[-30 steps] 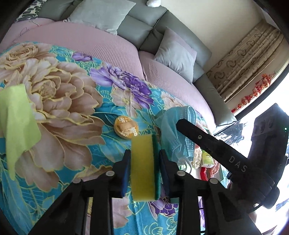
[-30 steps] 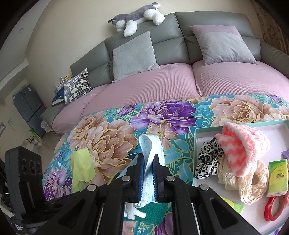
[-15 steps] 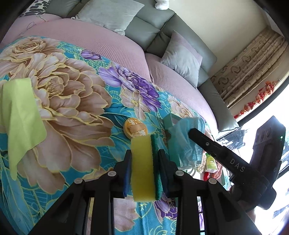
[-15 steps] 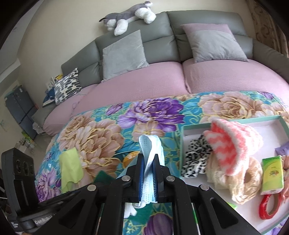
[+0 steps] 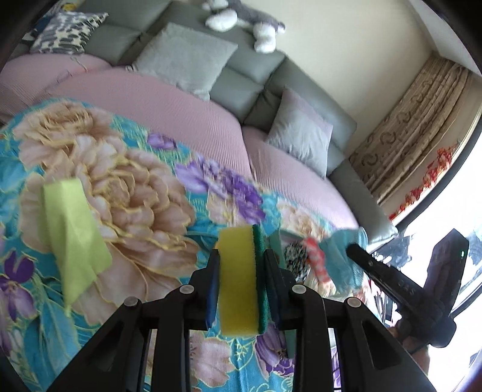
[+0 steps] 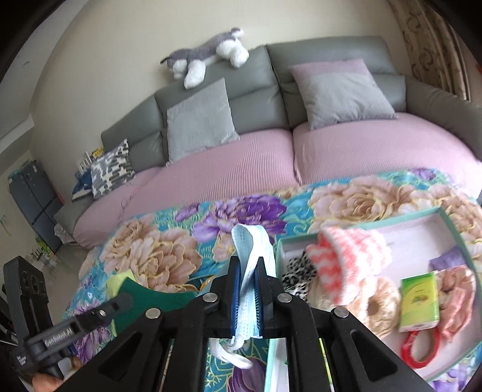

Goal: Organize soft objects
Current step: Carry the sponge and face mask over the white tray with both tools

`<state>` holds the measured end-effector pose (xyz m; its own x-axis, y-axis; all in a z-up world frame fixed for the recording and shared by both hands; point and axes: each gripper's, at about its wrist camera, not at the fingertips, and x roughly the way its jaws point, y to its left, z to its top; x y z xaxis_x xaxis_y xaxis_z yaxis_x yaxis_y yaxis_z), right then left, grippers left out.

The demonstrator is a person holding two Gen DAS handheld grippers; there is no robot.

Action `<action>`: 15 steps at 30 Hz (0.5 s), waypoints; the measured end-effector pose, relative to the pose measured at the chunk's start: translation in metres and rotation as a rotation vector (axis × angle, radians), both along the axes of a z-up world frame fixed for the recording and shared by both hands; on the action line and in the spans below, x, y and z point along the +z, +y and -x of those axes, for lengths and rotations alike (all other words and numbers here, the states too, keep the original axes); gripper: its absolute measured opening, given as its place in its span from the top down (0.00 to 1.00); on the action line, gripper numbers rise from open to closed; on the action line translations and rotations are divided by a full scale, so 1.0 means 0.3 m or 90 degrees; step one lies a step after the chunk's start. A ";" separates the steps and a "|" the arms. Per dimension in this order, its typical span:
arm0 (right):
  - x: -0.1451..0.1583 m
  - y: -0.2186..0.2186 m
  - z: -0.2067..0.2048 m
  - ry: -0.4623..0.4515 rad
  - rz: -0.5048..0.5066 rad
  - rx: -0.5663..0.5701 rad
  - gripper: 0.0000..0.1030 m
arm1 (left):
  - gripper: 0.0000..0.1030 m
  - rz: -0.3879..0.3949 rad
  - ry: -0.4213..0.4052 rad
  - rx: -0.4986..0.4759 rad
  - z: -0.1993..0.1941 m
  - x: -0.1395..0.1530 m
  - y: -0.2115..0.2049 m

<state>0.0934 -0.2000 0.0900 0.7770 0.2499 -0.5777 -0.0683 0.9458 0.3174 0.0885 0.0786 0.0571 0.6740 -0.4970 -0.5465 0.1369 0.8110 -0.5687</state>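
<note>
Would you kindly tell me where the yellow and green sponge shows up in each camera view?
Left wrist view: the sponge stands bottom centre, clamped in the left tool.
Right wrist view: only its green face shows, lower left.
Shared landmark: the plush dog on the sofa back.

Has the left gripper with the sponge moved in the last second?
Yes. The left gripper has lifted and swung: behind its sponge, the yellow-green cloth slid rightward.

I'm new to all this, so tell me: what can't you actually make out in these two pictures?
- Left wrist view: the tray's contents are blurred and mostly hidden behind the sponge and the left hand-held gripper.
- Right wrist view: the tray is cut off by the right edge.
- Right wrist view: the print on the green packet is too small to read.
</note>
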 end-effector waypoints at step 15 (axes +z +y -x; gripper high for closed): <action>0.073 -0.295 0.210 -0.019 0.033 -0.155 0.91 | 0.72 0.045 -0.075 -0.124 0.013 0.085 -0.262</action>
